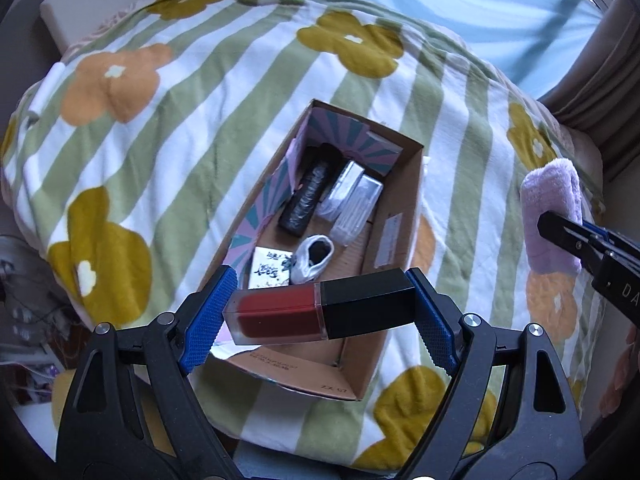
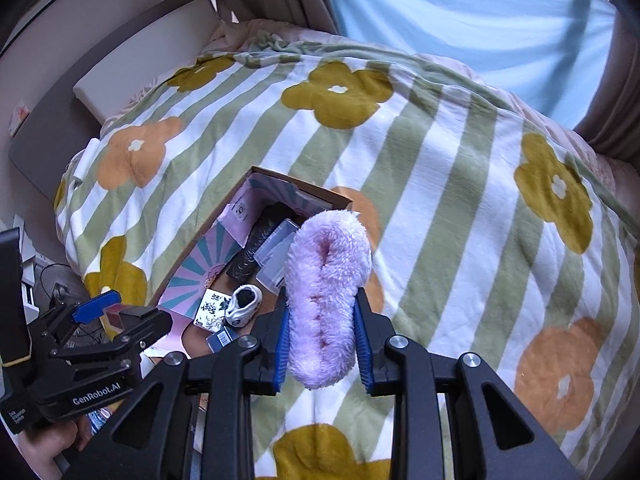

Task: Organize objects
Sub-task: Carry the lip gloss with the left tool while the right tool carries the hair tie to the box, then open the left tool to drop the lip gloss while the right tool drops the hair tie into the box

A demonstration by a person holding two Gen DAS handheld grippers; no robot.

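Two grippers, both loaded. My left gripper pinches a red lip-gloss bottle end to end, one pad on the clear base, the other on the black cap, held crosswise above the near end of the cardboard box. My right gripper squeezes a fluffy lilac sock across its lower half, beside the box's right wall, over the flowered blanket.

Handling, my estimate: the bottle is rigid, light, smooth-sided; an end-to-end grip could let it pivot or slip, so gripping the flat sides would be safer. The sock is soft, compressible and hard to damage; a mid-body hold suits it.

Box contents: dark textured roll, two wrapped silver packs, small white sock, printed card. Open floor remains along the right wall and near corner. The walls are low, but the soft bedding may let the box tip.
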